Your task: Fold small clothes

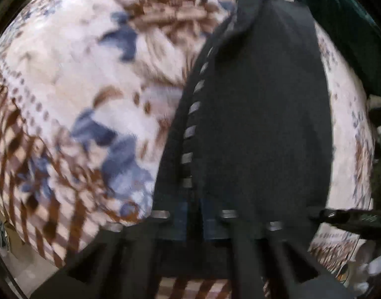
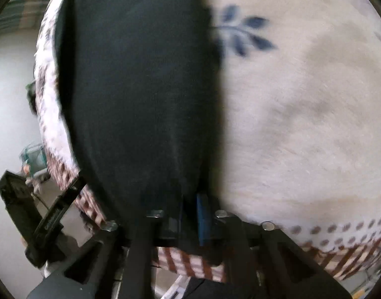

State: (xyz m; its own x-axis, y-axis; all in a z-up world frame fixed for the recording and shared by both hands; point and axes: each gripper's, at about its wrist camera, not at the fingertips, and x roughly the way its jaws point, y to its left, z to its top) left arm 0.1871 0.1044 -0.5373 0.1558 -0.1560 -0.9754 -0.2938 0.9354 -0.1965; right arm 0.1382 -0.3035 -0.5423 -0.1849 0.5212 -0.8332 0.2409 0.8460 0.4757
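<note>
Landmark for all positions: the blanket (image 1: 73,79), a fleecy cream spread with blue leaf and brown check print, covering the work surface.

Item under task: one dark garment (image 1: 260,114), black or near-black, with a row of pale dashes along one seam. It lies stretched across the blanket, its near hem at the blanket's near edge, its far end bunched toward the blanket's far side. In the right wrist view the same garment (image 2: 135,94) runs close beside the blanket's left border, with bare cream blanket (image 2: 302,124) to its right.

Left gripper (image 1: 198,221): blue pads drawn nearly together, cloth of the near hem drooping between them – judged clamped on the garment. Right gripper (image 2: 190,219): same condition, pads close, dark cloth pinched in the narrow gap.

Reason for hold, in my judgement: both tongs take the same hem at two spots approx. at its corners, so the edge stays straight and taut – the usual prep for carrying it over toward the far end as one fold. Garment surface looks smooth, no crease line visible yet; fold est. at its start.

Part of the other tool (image 2: 51,214) shows at the blanket's left edge in the right view. Both views motion-blurred; exact cloth thickness in each grip n/a.
</note>
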